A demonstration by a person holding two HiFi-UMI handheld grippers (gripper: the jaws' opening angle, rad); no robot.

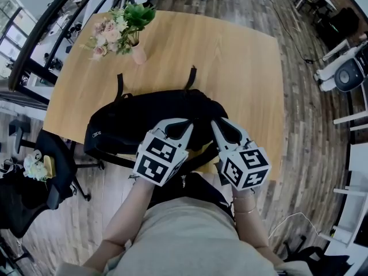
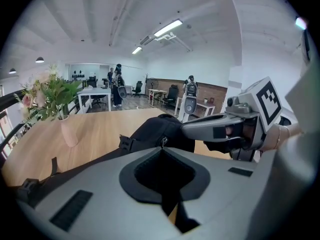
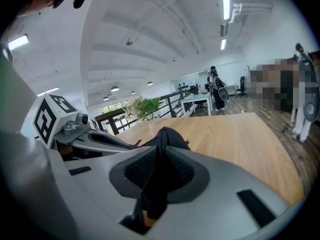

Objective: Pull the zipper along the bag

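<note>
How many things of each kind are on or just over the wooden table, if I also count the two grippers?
black bag: 1
vase of flowers: 1
grippers: 2, the left gripper and the right gripper
Total: 4

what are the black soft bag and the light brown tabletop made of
The black soft bag looks like matte woven fabric, probably nylon: it sags and creases. The light brown tabletop looks like wood or wood-look laminate, smooth, with fine grain lines.
</note>
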